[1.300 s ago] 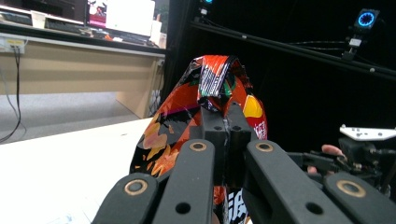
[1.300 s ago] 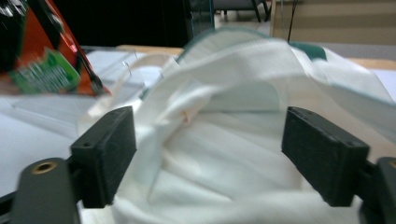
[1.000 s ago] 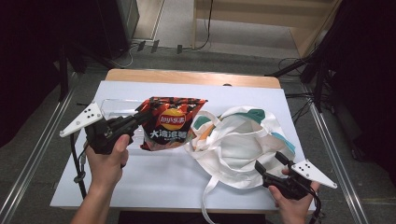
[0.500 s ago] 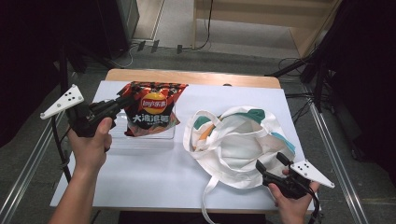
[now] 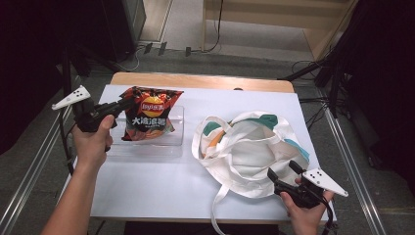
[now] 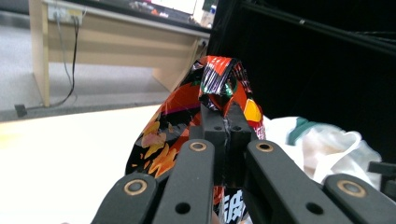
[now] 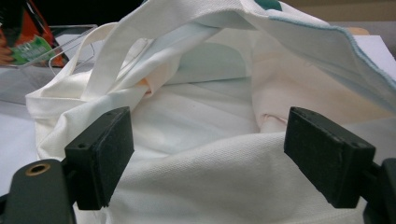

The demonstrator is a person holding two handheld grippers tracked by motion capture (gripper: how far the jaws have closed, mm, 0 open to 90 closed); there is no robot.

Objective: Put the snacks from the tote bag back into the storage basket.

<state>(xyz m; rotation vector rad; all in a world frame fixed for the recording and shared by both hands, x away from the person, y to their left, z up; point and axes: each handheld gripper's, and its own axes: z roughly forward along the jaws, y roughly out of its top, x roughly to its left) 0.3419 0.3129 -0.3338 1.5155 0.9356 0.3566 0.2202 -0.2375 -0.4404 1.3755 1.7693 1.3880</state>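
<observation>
- The left gripper [image 5: 120,105] is clamped on the top edge of the chip bag [image 5: 149,117]; in its own view the jaws pinch the crumpled foil [image 6: 219,86].
- The chip bag sits at about 10 o'clock on the table [image 5: 156,186], over a clear tray [image 5: 173,142].
- The right gripper [image 5: 282,175], at 5 o'clock, has its jaws spread wide, with nothing gripped.
- Its pads [image 7: 100,151] flank the near side of the tote [image 7: 224,177], which lies at 3 o'clock of the chip bag.
</observation>
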